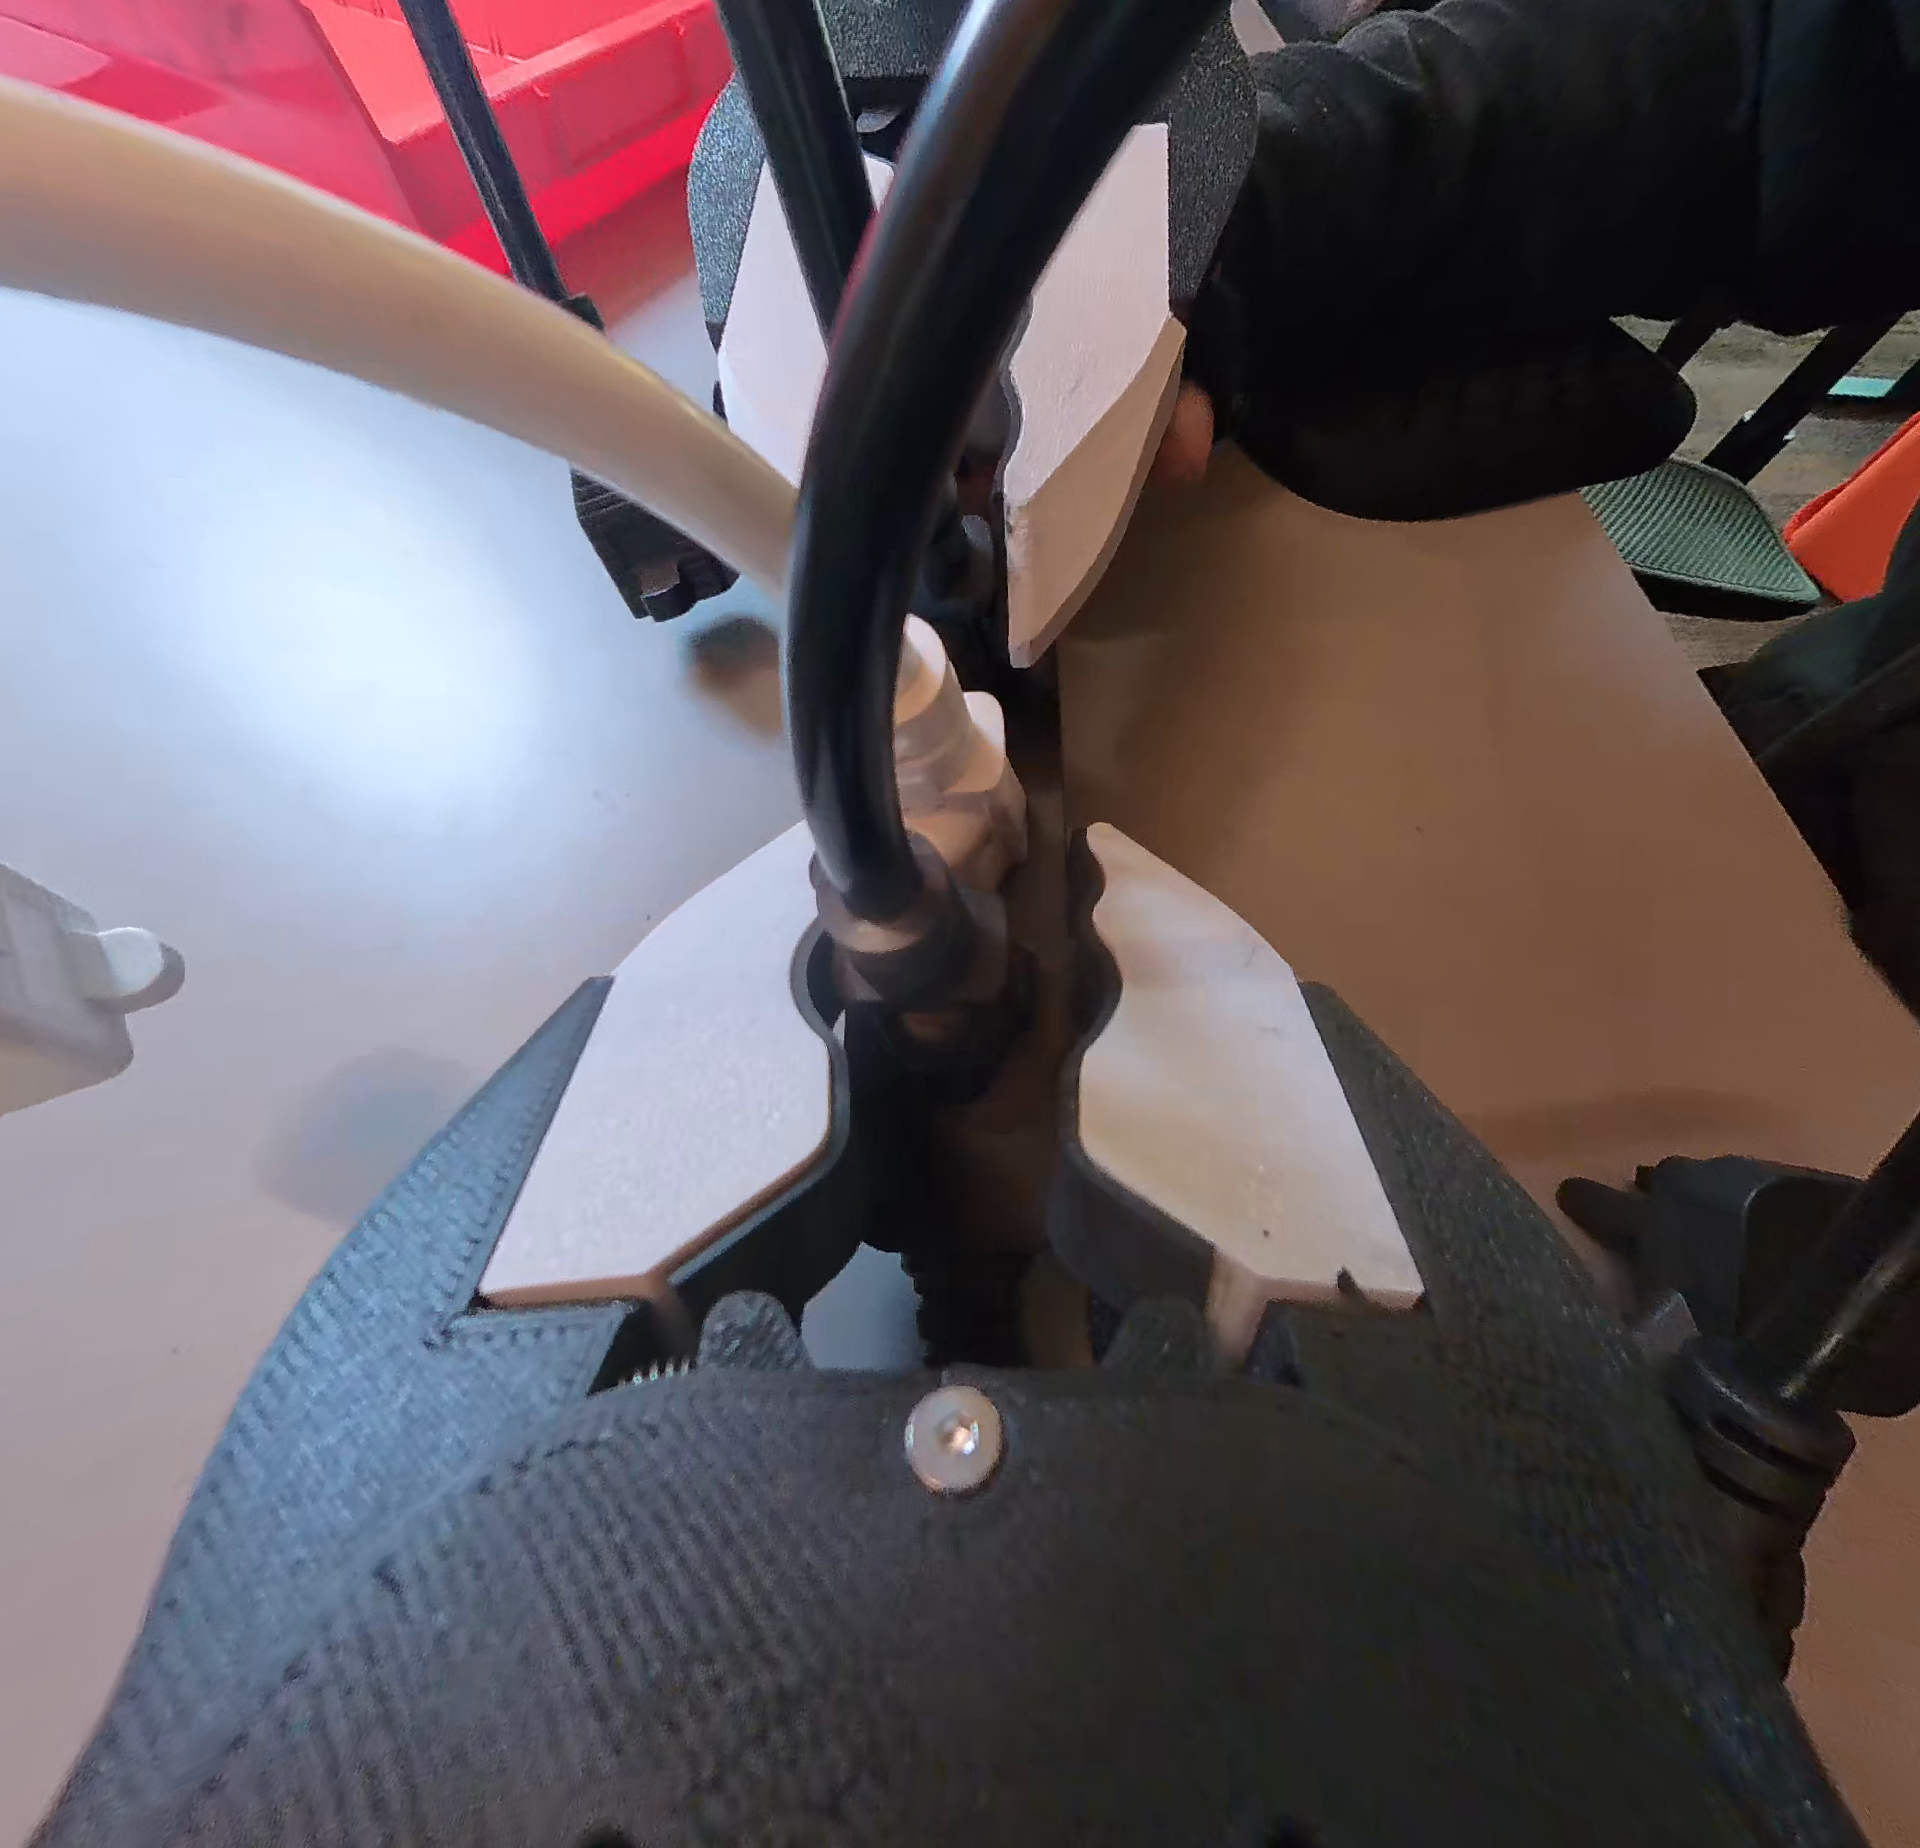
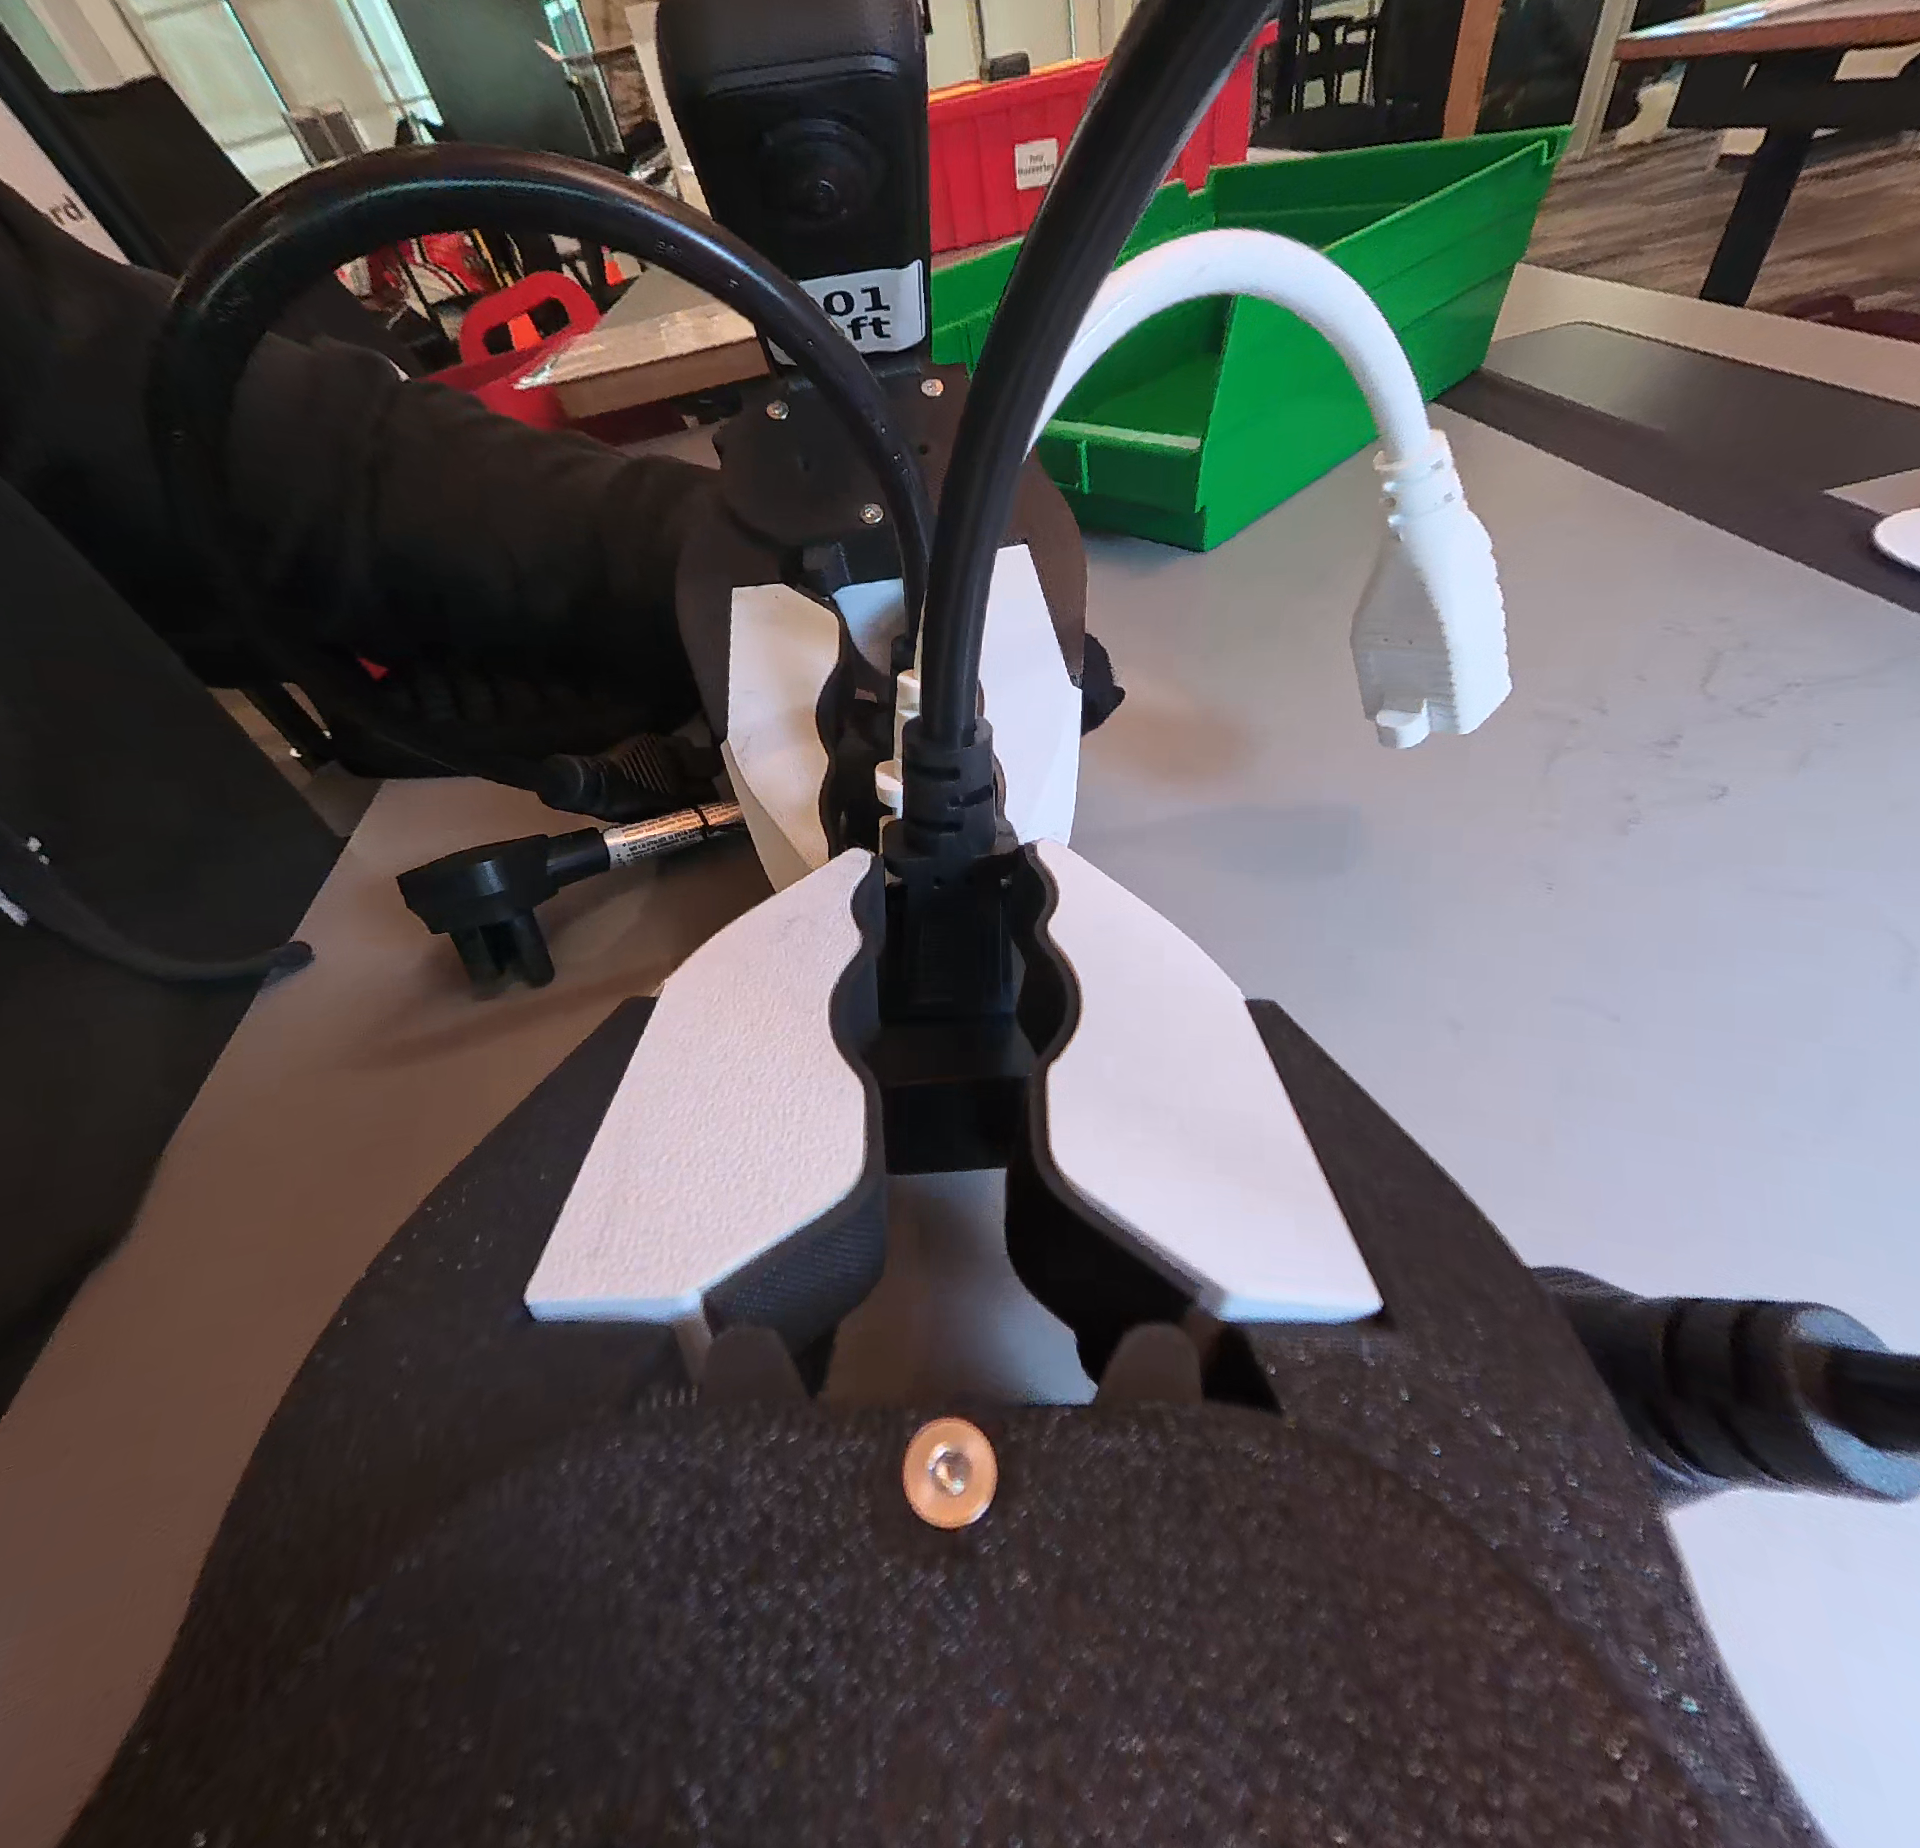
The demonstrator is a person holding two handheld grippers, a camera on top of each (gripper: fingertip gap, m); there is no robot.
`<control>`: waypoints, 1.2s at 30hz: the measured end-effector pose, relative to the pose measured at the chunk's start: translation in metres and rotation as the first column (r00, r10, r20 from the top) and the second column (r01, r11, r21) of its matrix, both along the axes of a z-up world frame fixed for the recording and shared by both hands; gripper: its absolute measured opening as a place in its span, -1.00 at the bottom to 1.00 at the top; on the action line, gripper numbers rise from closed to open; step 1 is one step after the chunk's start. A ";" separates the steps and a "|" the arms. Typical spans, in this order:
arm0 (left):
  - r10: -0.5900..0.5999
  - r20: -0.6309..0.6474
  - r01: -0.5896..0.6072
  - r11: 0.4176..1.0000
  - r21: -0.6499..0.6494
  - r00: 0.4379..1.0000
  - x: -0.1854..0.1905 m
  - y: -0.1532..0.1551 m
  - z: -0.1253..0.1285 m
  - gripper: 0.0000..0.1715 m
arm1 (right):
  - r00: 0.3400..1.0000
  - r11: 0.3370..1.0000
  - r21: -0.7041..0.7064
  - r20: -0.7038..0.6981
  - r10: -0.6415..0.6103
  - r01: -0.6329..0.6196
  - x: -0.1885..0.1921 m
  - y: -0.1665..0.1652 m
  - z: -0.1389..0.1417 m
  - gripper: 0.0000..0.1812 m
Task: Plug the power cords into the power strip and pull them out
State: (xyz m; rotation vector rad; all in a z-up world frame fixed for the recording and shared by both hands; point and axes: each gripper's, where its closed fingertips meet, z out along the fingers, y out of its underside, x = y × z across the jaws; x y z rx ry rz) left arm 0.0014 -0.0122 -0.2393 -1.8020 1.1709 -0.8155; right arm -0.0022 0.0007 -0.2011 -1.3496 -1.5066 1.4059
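My left gripper (image 1: 956, 863) is shut on the ribbed end of a black cord (image 1: 894, 925) that loops up and over. A white cord's plug (image 1: 966, 770) sits right at its fingertips; I cannot tell whether the two are joined. My right gripper (image 2: 951, 863) is shut on a black plug (image 2: 945, 977) whose cord (image 2: 1039, 292) rises upward. The two grippers face each other tip to tip above the grey table (image 2: 1455, 967). The white cord (image 2: 1247, 271) arcs right, and its white socket end (image 2: 1434, 635) hangs free. No power strip body is plainly visible.
A black flat plug (image 2: 488, 894) lies on the table at the left. A green bin (image 2: 1299, 344) and a red bin (image 2: 997, 157) stand behind; the red bin (image 1: 416, 84) also shows in the left wrist view. Black-gloved hands (image 1: 1507, 240) hold the grippers. Another black cord end (image 2: 1766, 1383) lies at the right. The gap from one gripper's tips to the other's is roughly 4 cm.
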 end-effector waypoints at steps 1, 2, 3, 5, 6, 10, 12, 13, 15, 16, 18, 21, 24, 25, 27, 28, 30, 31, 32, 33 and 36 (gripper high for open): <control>0.000 0.006 0.000 1.000 0.002 1.000 0.000 0.000 0.001 -0.53 | 1.000 1.000 -0.002 -0.007 -0.002 0.002 0.000 0.000 0.001 -0.73; -0.001 0.012 0.001 1.000 0.002 1.000 0.001 0.000 0.001 -0.53 | 1.000 1.000 -0.009 -0.009 -0.003 0.003 0.000 0.000 0.002 -0.73; -0.002 0.016 0.001 1.000 0.003 1.000 0.001 0.000 0.002 -0.53 | 1.000 1.000 -0.016 -0.009 -0.001 0.001 0.000 0.000 0.002 -0.72; -0.001 0.024 0.001 1.000 0.007 1.000 0.001 0.000 0.003 -0.53 | 1.000 1.000 -0.007 -0.013 -0.006 0.006 0.000 0.000 0.003 -0.72; -0.001 0.031 0.001 1.000 0.010 1.000 0.001 0.000 0.004 -0.53 | 1.000 1.000 -0.001 -0.019 -0.008 0.008 0.000 0.000 0.004 -0.72; -0.003 0.044 0.003 1.000 0.014 0.999 0.002 -0.002 0.007 -0.53 | 1.000 1.000 -0.026 -0.027 -0.003 0.003 0.000 -0.002 0.007 -0.71; 0.000 0.038 0.000 1.000 0.013 0.999 0.002 -0.002 0.006 -0.53 | 1.000 1.000 -0.009 -0.027 -0.008 0.008 0.001 -0.002 0.006 -0.72; 0.000 0.043 0.000 1.000 0.011 0.999 0.002 -0.002 0.007 -0.53 | 1.000 1.000 -0.009 -0.029 -0.008 0.008 0.001 -0.002 0.007 -0.72; 0.001 0.071 -0.001 1.000 -0.003 0.997 0.002 -0.001 0.009 -0.53 | 0.999 0.999 -0.038 -0.046 -0.012 0.011 0.000 -0.001 0.010 -0.72; 0.001 0.080 0.000 1.000 -0.010 0.997 0.003 -0.001 0.010 -0.53 | 0.999 0.999 -0.049 -0.046 -0.011 0.008 0.001 0.000 0.010 -0.72; 0.000 0.076 0.001 1.000 -0.011 0.997 0.003 -0.001 0.009 -0.53 | 0.999 0.999 -0.034 -0.039 -0.006 0.005 0.001 0.000 0.009 -0.72; 0.001 0.107 0.002 1.000 -0.022 0.994 0.004 -0.001 0.012 -0.53 | 0.998 0.999 -0.030 -0.064 -0.013 0.011 0.002 0.000 0.013 -0.72; 0.008 0.154 -0.002 0.999 -0.044 0.988 0.006 0.000 0.018 -0.53 | 0.996 0.998 -0.070 -0.087 -0.018 0.012 0.003 0.003 0.019 -0.72; 0.012 0.161 -0.004 0.999 -0.050 0.987 0.006 0.001 0.018 -0.53 | 0.996 0.997 -0.073 -0.084 -0.022 0.016 0.003 0.004 0.020 -0.73; 0.015 0.161 -0.005 0.998 -0.060 0.987 0.007 0.002 0.017 -0.53 | 0.997 0.998 -0.064 -0.068 -0.025 0.021 0.003 0.005 0.018 -0.73; 0.016 0.148 -0.007 0.998 -0.060 0.989 0.006 0.002 0.015 -0.53 | 0.998 0.998 -0.051 -0.057 -0.026 0.023 0.003 0.005 0.017 -0.73; 0.018 0.078 -0.015 0.999 -0.036 0.997 0.005 0.002 0.009 -0.53 | 0.999 0.999 -0.014 -0.029 -0.032 0.031 0.003 0.004 0.010 -0.73; 0.017 0.020 -0.017 1.000 -0.011 1.000 0.003 0.002 0.004 -0.53 | 1.000 1.000 0.012 -0.006 -0.028 0.028 0.003 0.003 0.005 -0.74; 0.018 -0.038 -0.017 1.000 0.014 0.999 0.001 0.002 -0.001 -0.52 | 1.000 0.999 0.037 0.009 -0.028 0.028 0.003 0.002 0.000 -0.74; 0.016 -0.087 -0.014 0.999 0.029 0.996 -0.001 0.001 -0.005 -0.52 | 0.999 0.998 0.057 0.028 -0.022 0.020 0.003 0.001 -0.005 -0.74; 0.007 -0.131 -0.002 0.999 0.033 0.991 -0.002 -0.001 -0.009 -0.52 | 0.999 0.995 0.099 0.044 -0.006 0.002 0.003 -0.002 -0.008 -0.74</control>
